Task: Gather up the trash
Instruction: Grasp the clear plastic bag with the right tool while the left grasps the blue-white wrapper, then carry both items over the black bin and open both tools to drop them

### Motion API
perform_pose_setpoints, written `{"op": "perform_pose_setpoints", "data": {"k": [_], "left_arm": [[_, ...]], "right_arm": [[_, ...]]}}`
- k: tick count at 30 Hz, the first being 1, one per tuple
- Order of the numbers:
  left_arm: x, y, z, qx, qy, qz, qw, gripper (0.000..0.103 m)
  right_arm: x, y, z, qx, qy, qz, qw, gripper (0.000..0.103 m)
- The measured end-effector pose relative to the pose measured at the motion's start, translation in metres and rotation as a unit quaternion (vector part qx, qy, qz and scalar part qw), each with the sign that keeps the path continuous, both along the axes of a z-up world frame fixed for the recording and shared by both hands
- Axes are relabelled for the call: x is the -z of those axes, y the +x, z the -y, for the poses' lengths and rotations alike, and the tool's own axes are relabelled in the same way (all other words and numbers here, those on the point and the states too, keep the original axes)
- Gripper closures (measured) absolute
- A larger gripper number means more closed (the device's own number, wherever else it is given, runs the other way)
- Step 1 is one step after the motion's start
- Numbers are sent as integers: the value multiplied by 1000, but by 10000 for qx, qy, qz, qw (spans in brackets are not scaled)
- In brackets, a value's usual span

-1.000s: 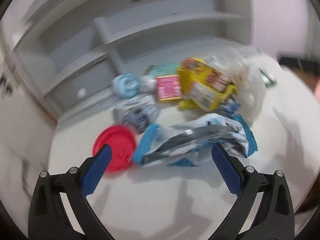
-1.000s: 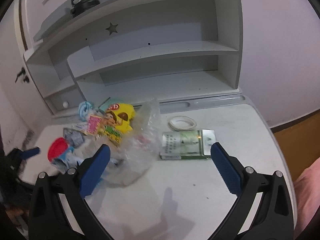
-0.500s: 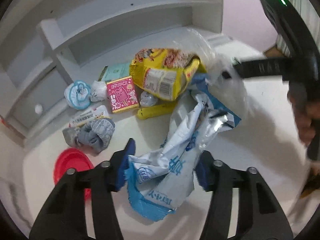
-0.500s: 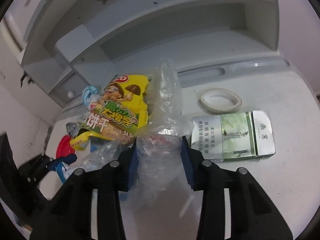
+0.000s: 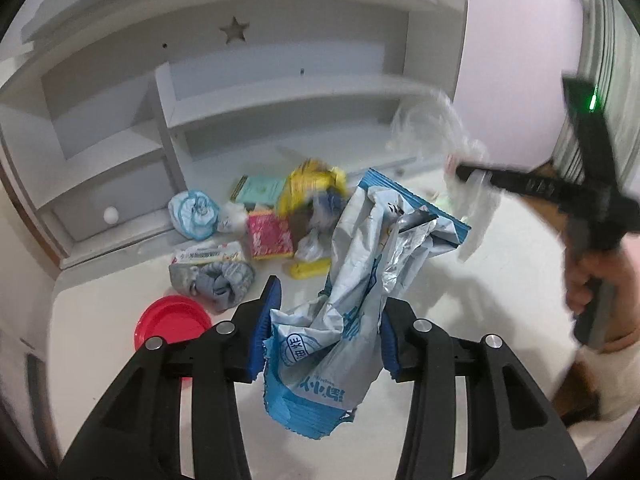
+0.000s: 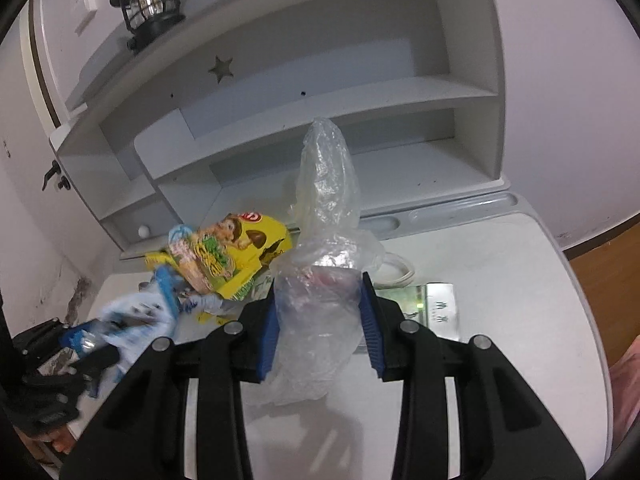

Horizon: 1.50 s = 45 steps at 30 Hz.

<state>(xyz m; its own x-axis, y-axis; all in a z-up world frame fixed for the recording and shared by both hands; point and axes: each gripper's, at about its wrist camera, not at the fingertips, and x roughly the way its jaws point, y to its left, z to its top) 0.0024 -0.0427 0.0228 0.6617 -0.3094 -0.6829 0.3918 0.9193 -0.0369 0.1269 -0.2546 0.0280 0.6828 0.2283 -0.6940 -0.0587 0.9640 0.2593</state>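
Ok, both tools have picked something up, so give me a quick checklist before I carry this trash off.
1. Left tool grips the blue and white wrapper: ok, though its jaws are closing at this moment.
2. Right tool grips the clear plastic bag: ok, pads pressed on it.
3. Wrapper off the desk: cannot tell, its lower end hangs low.
4. Bag free of the yellow snack packet: cannot tell, they overlap.
5. Desk cleared: not ok; red lid, pink packet and green box remain.
6. Bin in sight: not ok, neither view shows one.
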Motion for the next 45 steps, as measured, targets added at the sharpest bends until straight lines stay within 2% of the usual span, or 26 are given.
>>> {"op": "perform_pose_setpoints", "data": {"k": [2,5,7,10,12,15,18,21,23,27,28,30,33,34,36,38,41,45], "left_arm": [[-8,-4,-3,-40,-190,47,9998,60],[-9,-3,-4,-239,-60,160,9996,60],[-8,-2,-7,-342,-104,146,9993,60],[-9,1,-3,-377,-155,138,9991,60],[-12,1,13,-167,-274,110,9994,60],[-21,-12,68,510,-235,256,9981,60],[-26,-34,142,1418,-226,269,9893,60],[-19,-66,229,2456,-137,144,9692,61],[-6,-97,291,3173,-12,-9,9483,61],[30,-163,385,4149,399,-199,9088,61],[47,-184,410,4383,572,-254,8966,61],[75,-199,436,4527,834,-359,8870,61],[156,-195,469,4355,1498,-843,8836,61],[200,-180,477,4090,1871,-1143,8858,61],[242,-158,479,3788,2240,-1442,8863,61],[281,-127,481,3418,2555,-1746,8874,61],[311,-100,485,3119,2760,-2082,8850,62],[326,-97,496,2935,2757,-2285,8864,63]], "right_arm": [[4,-5,4,-17,8,-76,10000,67],[13,-17,12,-4,24,-204,9998,67],[15,-24,17,47,19,-212,9998,67],[6,-38,32,141,-31,-139,9998,67],[-10,-54,48,181,-112,-18,9998,67],[-39,-91,81,443,-352,225,9981,67],[-70,-146,142,1188,-796,413,9889,67],[-77,-197,205,1958,-1087,234,9743,67],[-68,-236,254,2522,-1200,-56,9602,67],[-21,-300,337,3278,-1018,-848,9354,67],[-5,-313,354,3394,-970,-1061,9296,67],[41,-335,385,3549,-780,-1514,9193,67],[125,-347,411,3518,-314,-2221,9088,67],[154,-345,413,3465,-161,-2451,9053,67],[221,-340,406,3274,298,-3019,8948,67],[274,-326,403,3101,620,-3435,8843,67],[319,-306,390,2848,836,-3780,8769,67],[335,-294,391,2771,1009,-3798,8768,67]]}}
